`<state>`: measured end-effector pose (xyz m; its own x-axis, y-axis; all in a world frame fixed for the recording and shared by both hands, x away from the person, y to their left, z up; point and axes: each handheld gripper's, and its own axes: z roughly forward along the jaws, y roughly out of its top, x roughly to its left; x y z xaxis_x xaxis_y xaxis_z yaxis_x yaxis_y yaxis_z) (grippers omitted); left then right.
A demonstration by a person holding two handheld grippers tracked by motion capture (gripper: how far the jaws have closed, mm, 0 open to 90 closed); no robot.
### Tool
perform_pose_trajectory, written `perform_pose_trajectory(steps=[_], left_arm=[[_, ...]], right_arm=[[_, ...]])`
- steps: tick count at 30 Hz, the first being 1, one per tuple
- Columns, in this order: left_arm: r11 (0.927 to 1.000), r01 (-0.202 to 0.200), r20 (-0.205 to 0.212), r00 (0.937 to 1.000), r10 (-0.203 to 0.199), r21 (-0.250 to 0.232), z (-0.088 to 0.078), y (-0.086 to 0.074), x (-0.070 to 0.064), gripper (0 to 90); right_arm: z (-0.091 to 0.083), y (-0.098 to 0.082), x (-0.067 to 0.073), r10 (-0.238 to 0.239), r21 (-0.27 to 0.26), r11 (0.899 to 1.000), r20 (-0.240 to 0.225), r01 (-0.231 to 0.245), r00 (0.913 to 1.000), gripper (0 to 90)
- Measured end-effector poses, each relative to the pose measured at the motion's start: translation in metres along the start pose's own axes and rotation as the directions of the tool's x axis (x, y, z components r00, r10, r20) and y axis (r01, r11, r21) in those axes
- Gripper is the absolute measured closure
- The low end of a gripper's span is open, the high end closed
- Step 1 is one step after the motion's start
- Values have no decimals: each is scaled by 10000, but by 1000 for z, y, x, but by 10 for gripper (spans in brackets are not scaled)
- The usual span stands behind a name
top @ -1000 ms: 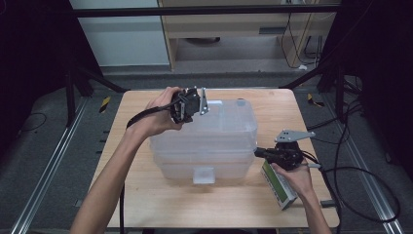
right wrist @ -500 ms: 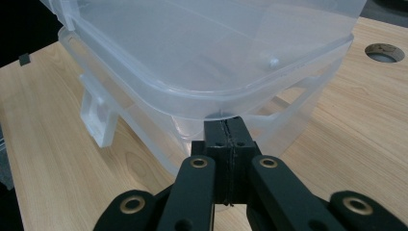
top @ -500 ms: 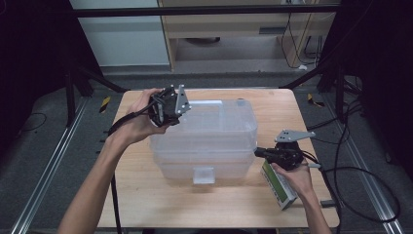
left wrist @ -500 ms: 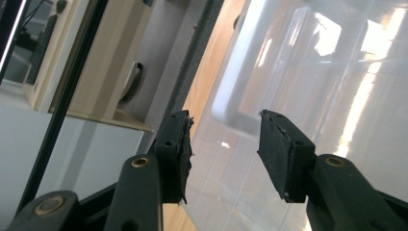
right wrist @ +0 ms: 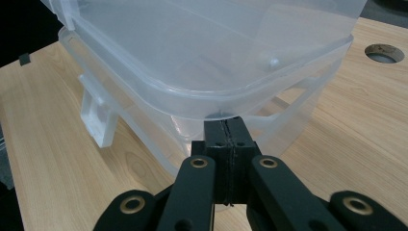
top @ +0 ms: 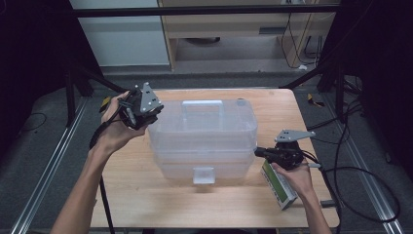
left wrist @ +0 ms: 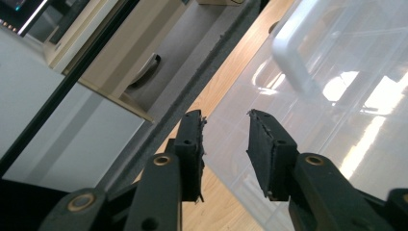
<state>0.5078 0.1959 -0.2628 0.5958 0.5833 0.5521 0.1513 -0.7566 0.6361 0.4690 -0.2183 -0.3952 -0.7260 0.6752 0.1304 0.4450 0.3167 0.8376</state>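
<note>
A clear plastic storage box (top: 204, 141) with a lid and a white handle (top: 202, 104) stands mid-table. My left gripper (top: 152, 115) hovers at the box's back left corner. Its jaws have just been closing, and in the left gripper view the left gripper (left wrist: 226, 119) still shows a gap with nothing in it; the lid (left wrist: 337, 96) lies beyond. My right gripper (top: 259, 151) is shut at the box's right front corner. In the right gripper view the right gripper (right wrist: 225, 123) has its pads pressed together, tips just under the lid's rim (right wrist: 211, 103).
A flat green and white box (top: 278, 187) lies on the table (top: 146, 195) under the right hand. The storage box's front latch (top: 203, 174) faces the person. A round hole (right wrist: 383, 53) sits in the tabletop behind the box. Cables (top: 360, 195) trail off the right side.
The left gripper has moved left, from above the lid's back left part to the box's left corner. The right gripper has stayed put.
</note>
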Motion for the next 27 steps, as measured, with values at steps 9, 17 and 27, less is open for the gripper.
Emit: perform_pose_trajectory(steps=[9, 17, 27], left_arm=[[9939, 1086, -196, 9939, -1090, -190, -3, -23, 1, 734], [9800, 1940, -428, 9797, -1959, -454, -3, -49, -1, 801], [9520, 3029, -387, 9517, -3046, -437, -5, -79, -5, 875]], right_arm=[[0, 0, 0, -12, -1, 10000, 15, 12, 10000, 900], [0, 0, 0, -4, -13, 10000, 8, 4, 10000, 900], [0, 1, 0, -24, -115, 9999, 41, 24, 10000, 900]])
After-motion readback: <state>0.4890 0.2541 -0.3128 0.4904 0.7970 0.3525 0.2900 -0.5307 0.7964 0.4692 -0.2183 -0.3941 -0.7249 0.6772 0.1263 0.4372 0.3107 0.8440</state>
